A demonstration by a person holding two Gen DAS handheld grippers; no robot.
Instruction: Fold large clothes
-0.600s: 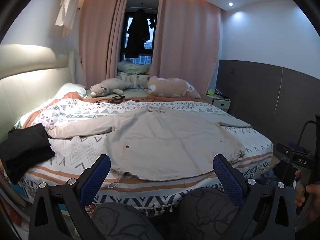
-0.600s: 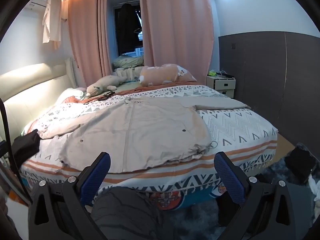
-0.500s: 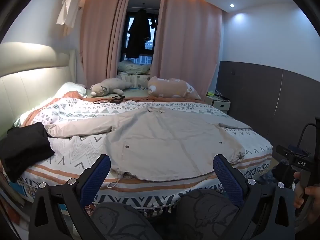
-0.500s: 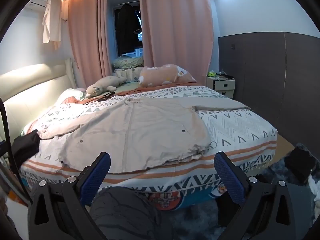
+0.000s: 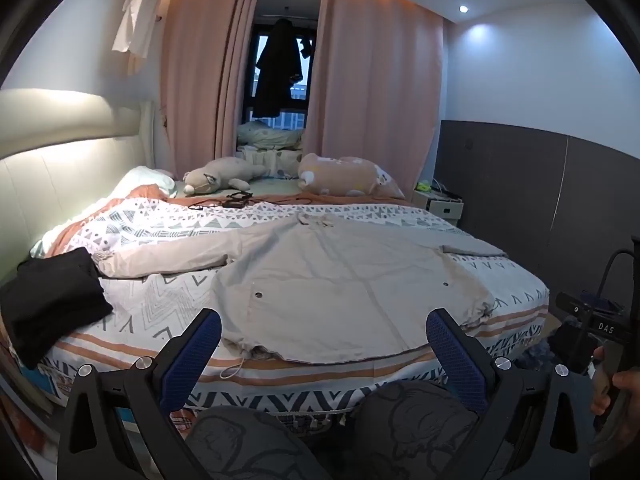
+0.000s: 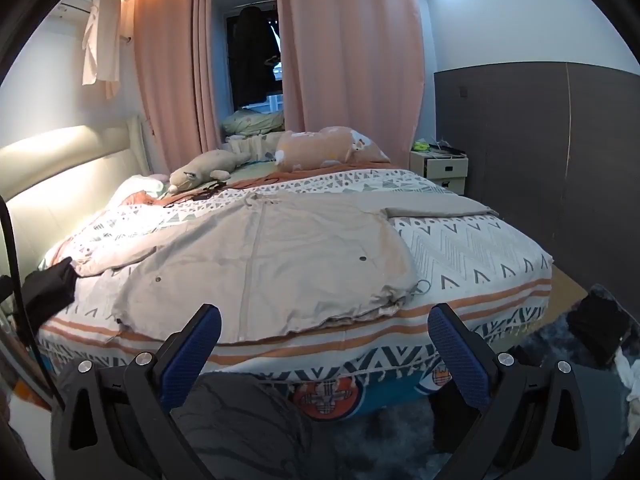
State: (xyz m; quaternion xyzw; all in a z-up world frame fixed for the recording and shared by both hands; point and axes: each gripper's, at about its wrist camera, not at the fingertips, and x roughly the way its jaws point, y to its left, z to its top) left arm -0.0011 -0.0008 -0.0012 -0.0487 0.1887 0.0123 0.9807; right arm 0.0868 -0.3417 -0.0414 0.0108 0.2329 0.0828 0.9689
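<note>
Wide bed with triangle-patterned white, grey and orange cover (image 5: 160, 300) fills middle, straight ahead of both tongs. Cream padded headboard (image 5: 52, 160) to left, lit from above by warm strip. Salmon-pink floor-length curtains (image 5: 376, 100) at far end, parted on dark window (image 5: 280, 80). Right of tongs: white upper wall over dark grey panelled lower wall (image 6: 540, 140). Small cream bedside cabinet (image 6: 440, 166) against that panelling. Round recessed ceiling spotlight (image 5: 463, 9) above, far right. Dark shaggy rug (image 6: 392, 436) on floor below.

Black frames, blue textured fingers (image 5: 196, 344)
</note>
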